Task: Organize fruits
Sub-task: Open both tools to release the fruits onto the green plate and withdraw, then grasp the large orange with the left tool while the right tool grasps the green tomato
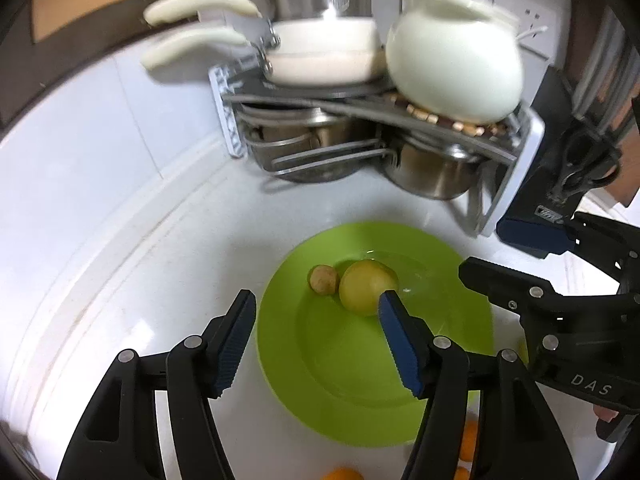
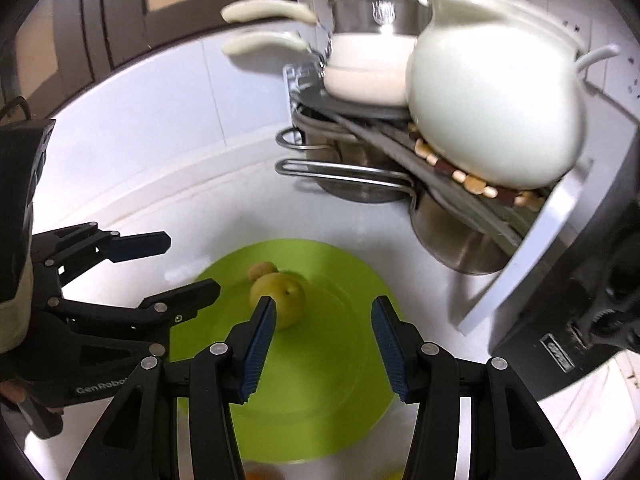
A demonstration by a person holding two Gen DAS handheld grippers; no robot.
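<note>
The fruits were split between two places: a small brownish fruit [image 1: 321,278] and, touching it on its right, a larger yellow-green fruit [image 1: 366,286] lay on the green plate [image 1: 320,380], while several orange fruits [image 1: 468,440] lay on the white desk [image 1: 140,260] at the plate's near edge, only partly in view. The left hand-held gripper [image 1: 320,340] hung above the plate with its jaws moderately wide and nothing between the pads; neither pad touched a fruit. The right hand-held gripper [image 2: 324,344] hung above the same plate, jaws somewhat narrower, also empty, the yellow-green fruit [image 2: 280,296] showing past its left finger. The step in hand appeared to be the interval after a fruit was set on the plate, with both tools clear of it. The next move would probably call for swinging one gripper back to an orange fruit on the desk, straddling it with the pads and closing gently, since round fruit is likely to roll. The yellow-green fruit looked smooth, round and slightly glossy, with a dark stem dimple visible in the right wrist view; the brownish fruit looked dull and rough-skinned. To the right, behind the plate, a metal rack [image 1: 516,168] carried a white pot [image 1: 456,64].
</note>
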